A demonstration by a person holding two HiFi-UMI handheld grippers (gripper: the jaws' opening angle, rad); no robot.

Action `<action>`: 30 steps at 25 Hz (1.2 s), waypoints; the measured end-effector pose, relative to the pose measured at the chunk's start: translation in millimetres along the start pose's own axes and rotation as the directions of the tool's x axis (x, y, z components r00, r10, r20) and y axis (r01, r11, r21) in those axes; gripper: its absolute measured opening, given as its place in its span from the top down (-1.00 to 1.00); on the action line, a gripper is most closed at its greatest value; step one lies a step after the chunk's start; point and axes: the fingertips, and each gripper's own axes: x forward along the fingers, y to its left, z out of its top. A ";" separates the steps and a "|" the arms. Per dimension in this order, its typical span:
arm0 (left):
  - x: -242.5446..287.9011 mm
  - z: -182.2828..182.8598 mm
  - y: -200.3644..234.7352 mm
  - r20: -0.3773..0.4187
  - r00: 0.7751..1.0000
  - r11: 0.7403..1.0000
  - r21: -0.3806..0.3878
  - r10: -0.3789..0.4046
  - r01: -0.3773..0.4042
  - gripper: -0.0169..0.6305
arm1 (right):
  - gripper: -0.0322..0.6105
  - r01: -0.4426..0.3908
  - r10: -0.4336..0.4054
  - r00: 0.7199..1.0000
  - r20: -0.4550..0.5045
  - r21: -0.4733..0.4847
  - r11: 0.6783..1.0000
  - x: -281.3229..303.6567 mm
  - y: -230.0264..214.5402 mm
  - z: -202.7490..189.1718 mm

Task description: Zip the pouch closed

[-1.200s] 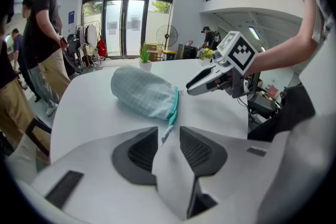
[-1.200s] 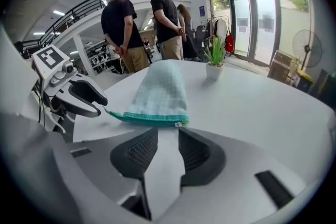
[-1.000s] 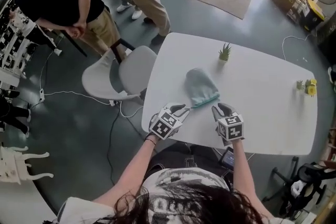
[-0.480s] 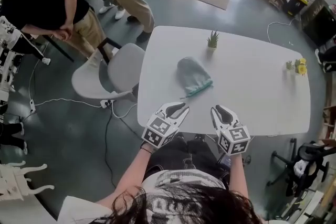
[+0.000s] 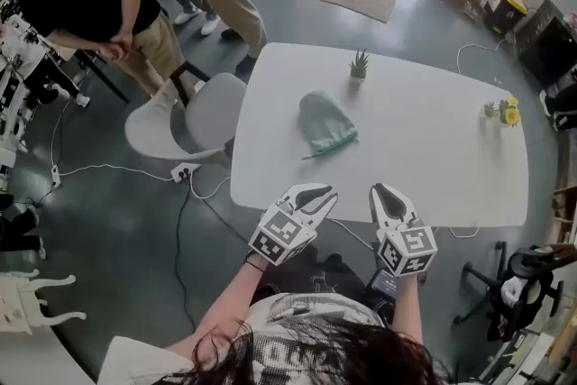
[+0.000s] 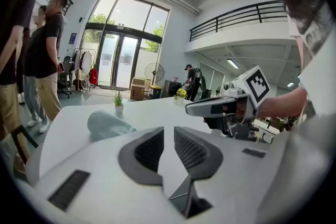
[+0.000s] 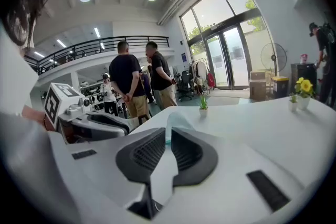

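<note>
Nearby | pouch point(image 5: 325, 122) on table point(image 5: 433, 162) | plant point(image 5: 360, 65) beyond | chair point(image 5: 212, 117) beside

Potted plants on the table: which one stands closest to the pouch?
The spiky green plant, just beyond the pouch near the far edge. The yellow-flowered plant and the little one beside it stand apart, by the table's right edge.

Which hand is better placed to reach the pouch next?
Probably left: the left tool, closing on nothing, sits nearer the pouch; the right tool, also closing empty, is farther aside.
</note>
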 end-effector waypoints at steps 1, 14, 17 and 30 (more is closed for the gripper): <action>-0.6 1.4 -5.3 0.006 1.000 1.000 0.001 0.010 -0.010 0.75 | 0.79 -0.008 0.008 1.000 0.011 0.002 1.000 -6.7 0.3 1.8; -14.6 11.7 -83.0 0.073 0.995 0.997 0.018 0.068 -0.070 0.91 | 0.92 -0.106 0.114 0.989 0.098 -0.086 0.991 -82.1 30.2 8.6; -14.6 15.0 -97.0 0.079 0.995 0.997 0.031 0.063 -0.065 0.91 | 0.92 -0.110 0.124 0.986 0.113 -0.118 0.987 -93.2 31.5 9.4; -13.1 28.2 -127.3 0.112 0.991 0.995 0.060 0.074 -0.081 0.91 | 0.92 -0.114 0.139 0.981 0.137 -0.175 0.978 -119.2 25.0 6.2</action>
